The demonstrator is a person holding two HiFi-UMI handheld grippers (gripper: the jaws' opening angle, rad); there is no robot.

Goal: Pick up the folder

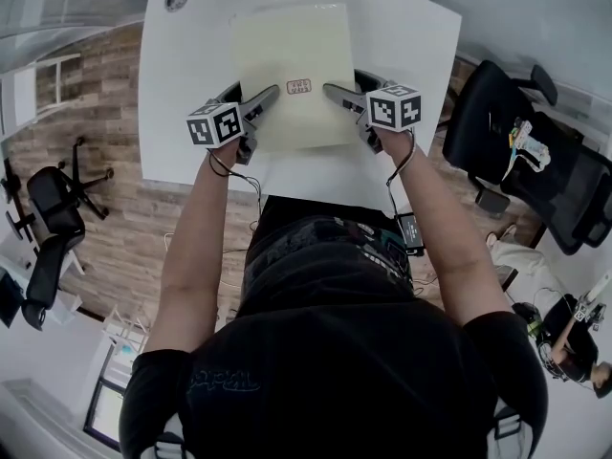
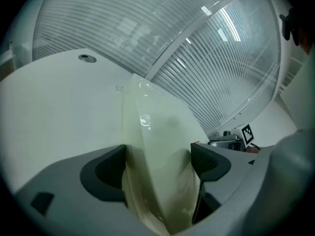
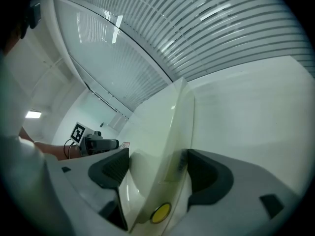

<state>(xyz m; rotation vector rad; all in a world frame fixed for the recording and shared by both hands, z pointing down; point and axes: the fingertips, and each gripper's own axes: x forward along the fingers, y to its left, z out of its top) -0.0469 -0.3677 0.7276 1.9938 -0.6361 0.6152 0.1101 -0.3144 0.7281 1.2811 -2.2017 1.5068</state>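
A pale yellow-green translucent folder with a small red-printed label lies on the white table. My left gripper straddles its near left edge, and my right gripper straddles its near right edge. In the left gripper view the bowed folder runs between the wide-spread jaws of my left gripper. In the right gripper view the folder, with a yellow snap near its edge, passes between the jaws of my right gripper. Both sets of jaws stand wide and are not clamped on the sheet.
A round cable grommet sits at the table's far left corner. A black office chair stands to the right of the table and another to the left on the wooden floor. A ribbed glass wall rises behind the table.
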